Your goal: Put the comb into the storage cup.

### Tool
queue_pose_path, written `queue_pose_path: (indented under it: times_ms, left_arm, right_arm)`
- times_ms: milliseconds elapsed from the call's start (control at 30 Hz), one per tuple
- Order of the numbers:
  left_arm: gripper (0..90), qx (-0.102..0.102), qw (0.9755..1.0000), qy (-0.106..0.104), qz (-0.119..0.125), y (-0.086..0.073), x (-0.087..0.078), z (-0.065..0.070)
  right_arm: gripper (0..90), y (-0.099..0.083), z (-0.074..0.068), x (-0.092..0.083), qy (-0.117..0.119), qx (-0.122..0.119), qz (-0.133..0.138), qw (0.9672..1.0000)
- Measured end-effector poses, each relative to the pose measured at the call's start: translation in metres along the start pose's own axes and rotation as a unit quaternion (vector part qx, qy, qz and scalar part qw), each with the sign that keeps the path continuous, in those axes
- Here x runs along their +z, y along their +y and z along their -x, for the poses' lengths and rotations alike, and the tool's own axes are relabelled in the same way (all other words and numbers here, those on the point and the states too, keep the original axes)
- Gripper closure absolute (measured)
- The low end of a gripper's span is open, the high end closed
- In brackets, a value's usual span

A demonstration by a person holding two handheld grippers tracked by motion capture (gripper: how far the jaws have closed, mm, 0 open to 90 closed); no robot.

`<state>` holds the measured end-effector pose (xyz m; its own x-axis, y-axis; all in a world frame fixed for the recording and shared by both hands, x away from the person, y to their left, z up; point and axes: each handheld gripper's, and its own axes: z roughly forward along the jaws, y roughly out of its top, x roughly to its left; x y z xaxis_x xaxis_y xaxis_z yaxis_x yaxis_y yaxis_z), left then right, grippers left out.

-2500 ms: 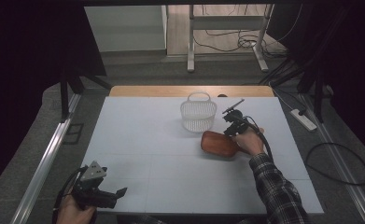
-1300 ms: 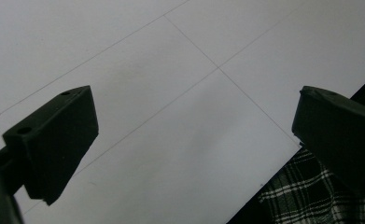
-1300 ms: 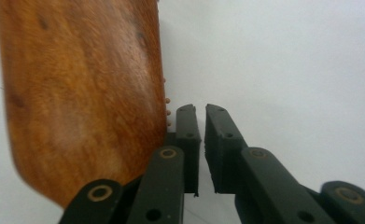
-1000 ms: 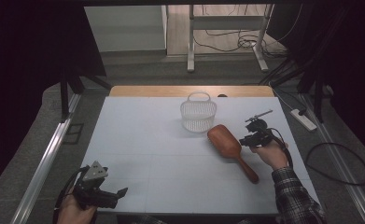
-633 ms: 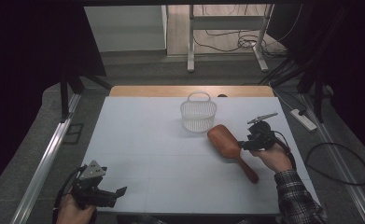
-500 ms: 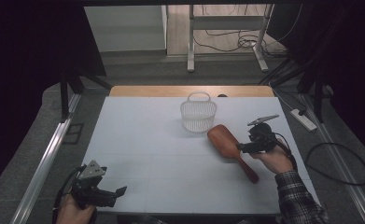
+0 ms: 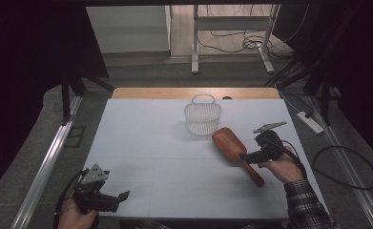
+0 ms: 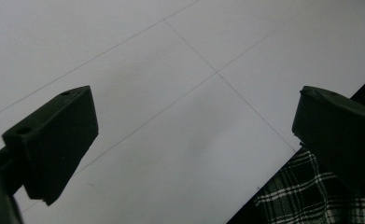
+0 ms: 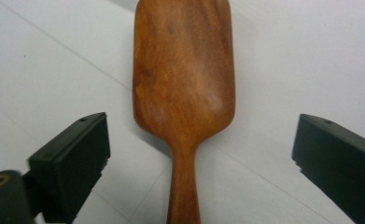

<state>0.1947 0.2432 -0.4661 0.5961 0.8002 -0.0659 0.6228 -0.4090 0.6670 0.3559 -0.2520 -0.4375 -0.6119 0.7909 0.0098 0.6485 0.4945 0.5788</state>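
Straddling the wooden brush (image 9: 182, 84) handle, right gripper (image 9: 199, 154) just opened wide, touching nothing

The bench (image 7: 141, 143) lies bare across its left and middle. Toward the far edge stands a white basket (image 7: 202, 116); just beside it, to the right, a wooden brush (image 7: 234, 151) lies slantwise, a narrow gap between them. The right tool (image 7: 259, 156) hovers over the brush handle, blocking passage there.

brushes: 1 wooden brush (image 7: 234, 149) | baskets: 1 white basket (image 7: 202, 115) | tongs: 2
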Motion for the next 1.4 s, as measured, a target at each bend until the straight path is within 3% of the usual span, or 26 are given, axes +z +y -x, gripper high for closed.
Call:
queue_pose_path:
  times_ms: [267,733,1400]
  left_arm:
    - [1.2,0.002,1.0,0.002,-0.001,0.0,0.0,0.001]
    - [1.2,0.005,1.0,0.004,-0.003,0.0,0.001,0.001]
    - [1.1,-0.002,1.0,-0.002,0.001,0.0,0.0,-0.001]
  right_arm:
    - [0.0,-0.002,-0.005,-0.004,0.006,-0.012,0.014,0.9998]
    - [0.0,-0.004,-0.004,0.0,0.029,0.011,0.011,0.9995]
    - [0.0,-0.02,-0.006,0.033,0.007,-0.006,-0.051,0.9987]
